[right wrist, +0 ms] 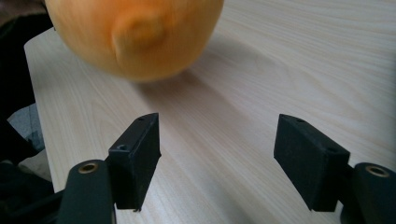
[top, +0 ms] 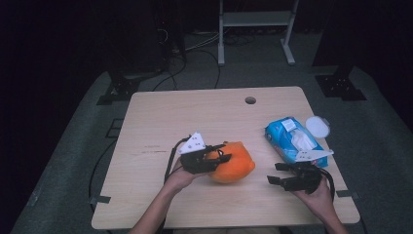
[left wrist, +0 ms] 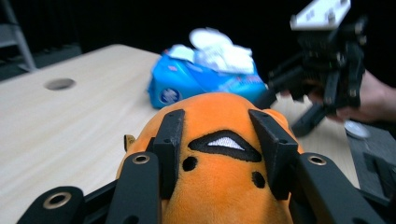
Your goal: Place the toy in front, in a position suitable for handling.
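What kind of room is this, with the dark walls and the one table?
Probably a recording studio or lab rather than a home. A lone wooden table stands on grey carpet against black surroundings, cables trail over the floor behind it, and dark stand bases flank it, while a person works with handheld grippers.

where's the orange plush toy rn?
High view: the orange plush toy sits near the table's front centre, clamped in the left gripper, with the blue wipes pack to its right.
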A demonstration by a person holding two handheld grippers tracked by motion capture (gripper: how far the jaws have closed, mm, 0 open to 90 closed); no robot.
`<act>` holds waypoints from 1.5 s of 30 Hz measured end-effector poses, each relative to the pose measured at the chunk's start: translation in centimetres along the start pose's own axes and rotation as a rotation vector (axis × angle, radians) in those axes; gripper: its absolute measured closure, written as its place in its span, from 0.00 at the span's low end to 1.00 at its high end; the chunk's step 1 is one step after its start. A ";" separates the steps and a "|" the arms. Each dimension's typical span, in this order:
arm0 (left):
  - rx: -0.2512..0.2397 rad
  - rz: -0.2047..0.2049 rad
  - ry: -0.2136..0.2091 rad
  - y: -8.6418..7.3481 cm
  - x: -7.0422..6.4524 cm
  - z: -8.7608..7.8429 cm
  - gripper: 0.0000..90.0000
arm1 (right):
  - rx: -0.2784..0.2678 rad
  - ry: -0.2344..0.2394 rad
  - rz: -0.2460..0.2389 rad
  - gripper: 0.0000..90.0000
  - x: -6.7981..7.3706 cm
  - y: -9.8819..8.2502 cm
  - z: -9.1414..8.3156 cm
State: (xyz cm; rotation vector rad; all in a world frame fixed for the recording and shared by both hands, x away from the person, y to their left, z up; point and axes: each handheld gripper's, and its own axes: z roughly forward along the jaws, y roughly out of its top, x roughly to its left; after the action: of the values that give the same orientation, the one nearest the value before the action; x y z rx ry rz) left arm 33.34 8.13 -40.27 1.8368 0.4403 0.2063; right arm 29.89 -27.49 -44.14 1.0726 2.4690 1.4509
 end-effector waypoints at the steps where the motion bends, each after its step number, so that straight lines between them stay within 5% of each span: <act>1: 0.010 -0.005 -0.008 -0.3 -0.1 0.4 0.65 | -0.005 -0.002 0.004 0.34 -0.1 0.0 -0.2; 5: 0.092 0.000 -0.066 -2.7 -0.5 2.0 0.64 | -0.023 -0.013 0.014 0.34 -0.4 -0.1 -0.7; 7: 0.083 0.008 -0.088 -3.1 -0.5 2.0 0.63 | -0.028 -0.015 0.019 0.34 -0.4 -0.1 -0.8; 16: 0.113 0.058 -0.112 -3.2 -0.9 0.9 0.56 | -0.128 -0.111 -0.033 0.35 -0.3 1.1 -2.9; 20: 0.119 0.071 -0.110 -3.0 -1.1 1.1 0.44 | -0.184 -0.173 -0.032 0.35 -1.3 2.0 -4.5; 24: 0.120 0.084 -0.112 -2.1 -1.4 1.0 0.38 | -0.190 -0.225 -0.041 0.36 -2.4 2.7 -5.1; 29: 0.117 0.103 -0.116 -1.5 -1.8 0.4 0.33 | -0.197 -0.355 -0.033 0.38 -5.1 3.3 -5.6; 36: 0.110 0.104 -0.076 -1.6 -1.7 -1.0 0.31 | -0.178 -0.416 -0.008 0.40 -7.0 3.3 -5.3; 41: 0.092 0.048 -0.051 -2.3 -1.0 -2.1 0.31 | -0.145 -0.431 0.018 0.47 -7.9 2.9 -4.7; 45: 0.125 0.023 -0.031 -3.4 -0.6 -2.6 0.33 | -0.099 -0.434 0.032 0.60 -8.2 2.7 -4.1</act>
State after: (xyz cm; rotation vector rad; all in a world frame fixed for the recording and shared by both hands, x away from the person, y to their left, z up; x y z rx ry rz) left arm 31.18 10.98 -42.63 1.9657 0.4187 0.1686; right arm 35.86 -34.66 -41.99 1.2546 2.0671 1.1785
